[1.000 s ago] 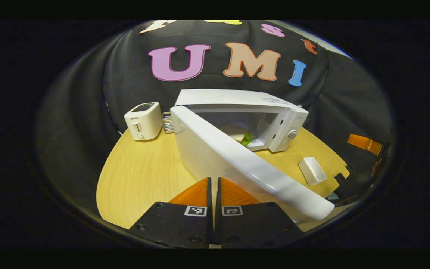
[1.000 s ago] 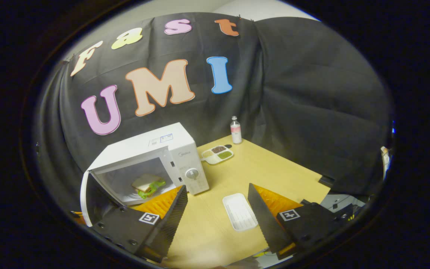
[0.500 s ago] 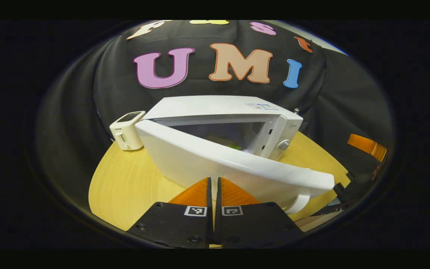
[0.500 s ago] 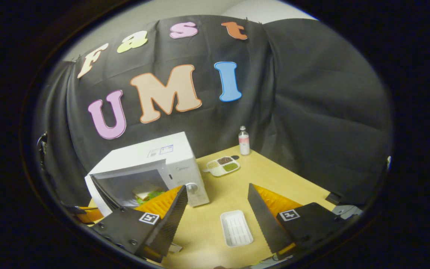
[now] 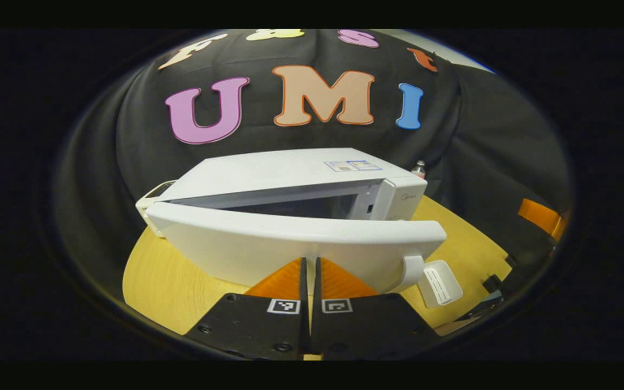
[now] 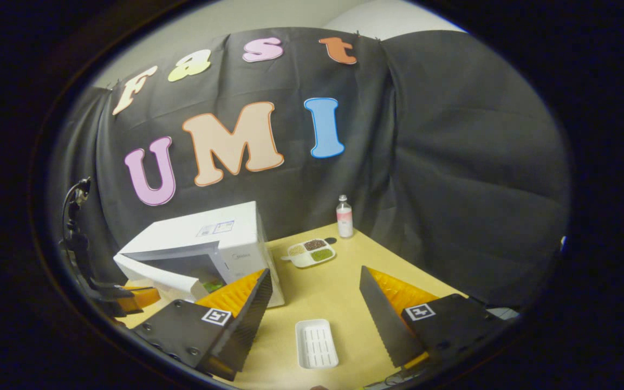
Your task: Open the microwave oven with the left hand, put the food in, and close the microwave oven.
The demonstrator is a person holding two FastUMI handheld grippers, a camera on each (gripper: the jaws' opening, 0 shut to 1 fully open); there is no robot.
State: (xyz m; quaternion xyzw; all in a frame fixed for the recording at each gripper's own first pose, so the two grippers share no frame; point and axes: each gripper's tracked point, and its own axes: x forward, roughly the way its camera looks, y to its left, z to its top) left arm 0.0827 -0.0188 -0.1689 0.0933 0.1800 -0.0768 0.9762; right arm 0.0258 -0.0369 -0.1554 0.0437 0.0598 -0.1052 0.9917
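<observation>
The white microwave (image 5: pixel 290 173) stands on the wooden table (image 5: pixel 182 271) with its door (image 5: pixel 290 244) swung most of the way in, leaving a narrow gap. My left gripper (image 5: pixel 310 260) is shut with nothing between its fingers, and its tips are up against the door's outer face near the middle. The door handle (image 5: pixel 413 270) is to the right of them. In the right gripper view a green bit of the food (image 6: pixel 212 285) shows inside the microwave (image 6: pixel 209 238) behind the door (image 6: pixel 155 273). My right gripper (image 6: pixel 314 271) hangs open and empty above the table.
A white ribbed tray (image 6: pixel 316 343) lies on the table (image 6: pixel 344 281) under the right gripper and also appears as the tray (image 5: pixel 441 281) beside the door handle. A divided dish (image 6: pixel 307 253) and a small bottle (image 6: pixel 344 216) stand at the back. A toaster (image 5: pixel 149 196) peeks out behind the microwave's left side.
The microwave door has swung from wide open to nearly closed, with my shut left gripper following against it. The right gripper has drawn back slightly and stayed open.
</observation>
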